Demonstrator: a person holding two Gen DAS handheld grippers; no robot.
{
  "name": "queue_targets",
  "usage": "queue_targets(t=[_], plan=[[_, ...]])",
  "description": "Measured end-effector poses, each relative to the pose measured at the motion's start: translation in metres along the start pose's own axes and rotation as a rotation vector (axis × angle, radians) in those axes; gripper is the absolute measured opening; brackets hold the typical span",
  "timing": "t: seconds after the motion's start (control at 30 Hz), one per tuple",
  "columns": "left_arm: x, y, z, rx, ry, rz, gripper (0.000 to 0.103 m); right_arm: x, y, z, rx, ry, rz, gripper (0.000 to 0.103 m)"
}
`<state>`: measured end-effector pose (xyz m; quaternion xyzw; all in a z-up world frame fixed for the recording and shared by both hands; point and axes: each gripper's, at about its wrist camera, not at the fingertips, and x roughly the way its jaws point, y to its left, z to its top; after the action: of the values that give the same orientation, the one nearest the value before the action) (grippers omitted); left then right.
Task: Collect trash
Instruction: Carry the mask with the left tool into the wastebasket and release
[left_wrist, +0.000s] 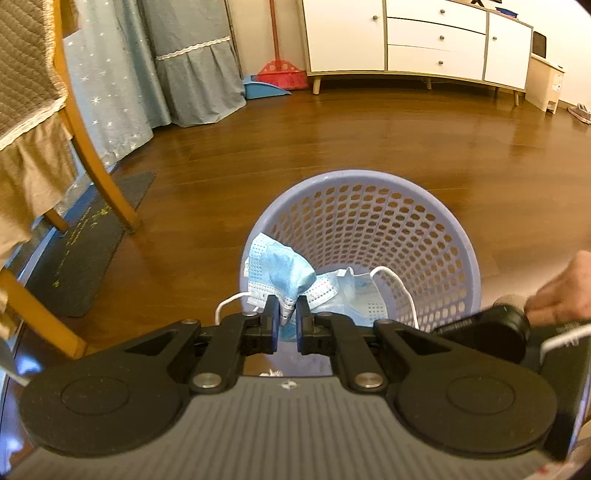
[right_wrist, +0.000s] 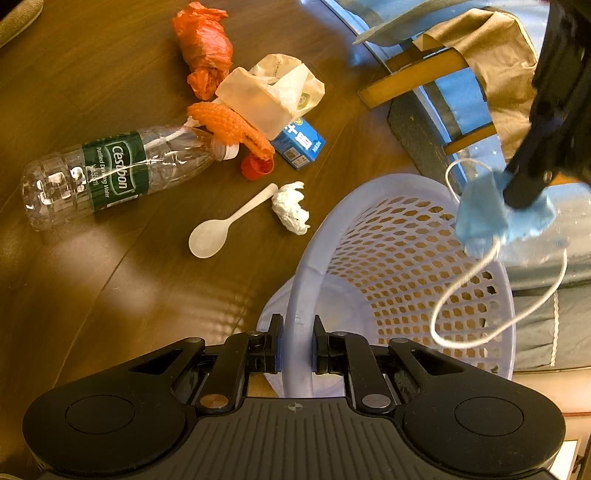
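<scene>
**Mask held over the basket, rim gripped**

Left wrist view: the left gripper (left_wrist: 287, 314) was clamped on a crumpled blue face mask (left_wrist: 284, 273), its jaws nearly together on the fabric; the mask hung above the near rim of the lilac perforated basket (left_wrist: 436, 229), at about 8 o'clock of its mouth; a white ear loop (left_wrist: 395, 284) curved over the basket's inside; a hand (left_wrist: 565, 291) showed at 3 o'clock.

Right wrist view: the right gripper (right_wrist: 297, 347) was closed on the basket's (right_wrist: 406, 258) rim — the rim ran upright between the two pads; the left gripper (right_wrist: 524, 192) came in from 1 o'clock with the mask (right_wrist: 480, 214) bunched at its tip, loops dangling over the basket mouth; on the wooden floor (right_wrist: 74, 314), from 9 to 12 o'clock, lay a clear plastic bottle (right_wrist: 110, 173), a white plastic spoon (right_wrist: 221, 229), a tissue wad (right_wrist: 291, 208), a red cap (right_wrist: 256, 166), a blue carton (right_wrist: 299, 142), an orange bag (right_wrist: 205, 46) and a pale wrapper (right_wrist: 273, 92).
</scene>
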<state>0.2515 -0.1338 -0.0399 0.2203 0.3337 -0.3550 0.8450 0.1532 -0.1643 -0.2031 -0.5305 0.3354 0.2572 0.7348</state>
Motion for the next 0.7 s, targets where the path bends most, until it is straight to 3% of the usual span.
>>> queue_targets(t=[0.23, 0.53, 0.7], plan=[[0.021, 0.004, 0.008, -0.019, -0.007, -0.045, 0.017, 0.0, -0.001, 0.001, 0.015, 0.0, 0.004, 0.01], [-0.006, 0.017, 0.003, -0.032, -0.039, -0.004, 0.027, 0.0, -0.001, 0.0, 0.018, 0.001, 0.003, 0.01], [-0.029, 0.037, -0.042, -0.109, 0.024, 0.079, 0.05, 0.001, 0.001, 0.0, 0.005, 0.006, -0.002, 0.01]])
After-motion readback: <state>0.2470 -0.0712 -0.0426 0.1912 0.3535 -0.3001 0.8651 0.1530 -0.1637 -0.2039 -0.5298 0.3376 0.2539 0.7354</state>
